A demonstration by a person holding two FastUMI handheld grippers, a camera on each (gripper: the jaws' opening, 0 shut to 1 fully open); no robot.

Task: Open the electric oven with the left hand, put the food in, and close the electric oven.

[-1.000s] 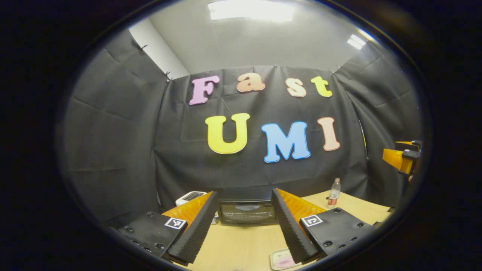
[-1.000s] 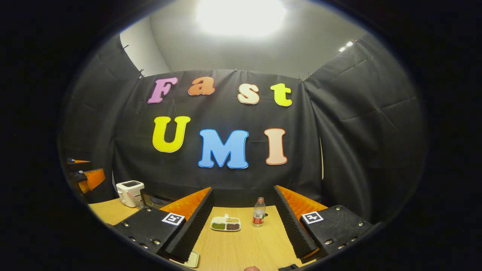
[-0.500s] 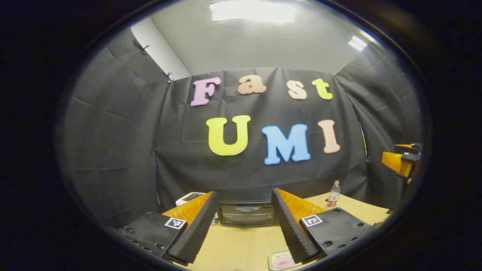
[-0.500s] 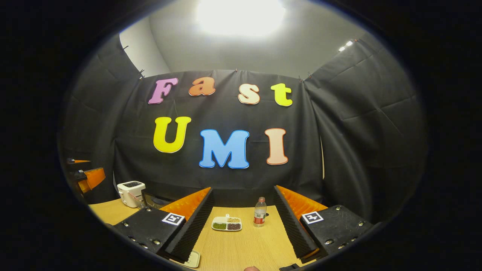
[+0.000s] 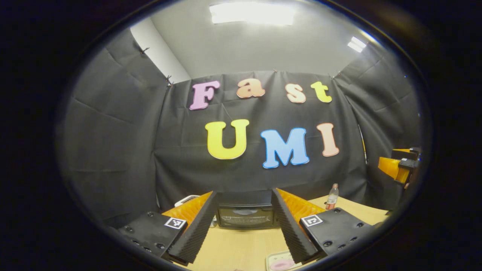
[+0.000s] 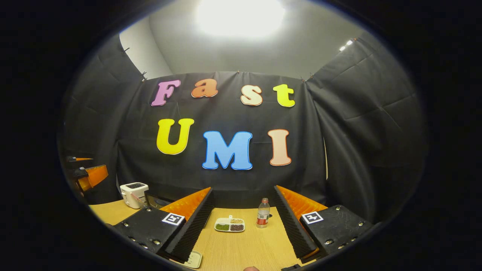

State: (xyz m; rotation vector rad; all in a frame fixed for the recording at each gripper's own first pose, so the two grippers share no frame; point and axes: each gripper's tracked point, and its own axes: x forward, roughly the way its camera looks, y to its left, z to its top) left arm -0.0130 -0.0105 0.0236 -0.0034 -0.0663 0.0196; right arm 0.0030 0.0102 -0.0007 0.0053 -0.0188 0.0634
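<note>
Setting: Booth hung with black cloth; a pale wooden table carries everything you will work with.
Oven position: The electric oven sits at the far edge of the table against the cloth, squarely ahead between the fingers of your left gripper and well apart from them.
Oven appearance: Dark boxy casing, glass-fronted door shut, a bar across the top of the door that reads as the handle; finer detail is too small to confirm.
Oven handling: Judged rigid and heavy enough to stay put. The glass is slick, so take the handle bar, not the pane, and expect the door to hinge downward; that is inference only.
Food: A small tray with something pink lies on the near table, partly behind your left gripper's right-hand finger. In the right gripper view a divided dish of green and dark portions sits mid-table. Which is the food I cannot tell. Either looks light, rigid and liable to spill if tipped; grip a rim and keep it level.
Left gripper: Jaws spread wide, holding nothing.
Right gripper: Jaws likewise wide apart and empty, raised above the table.
Surroundings: A bottle stands just beside the divided dish; a white toaster stands at the left of the right gripper view.
Progress: Door not yet opened; nothing is loaded.
</note>
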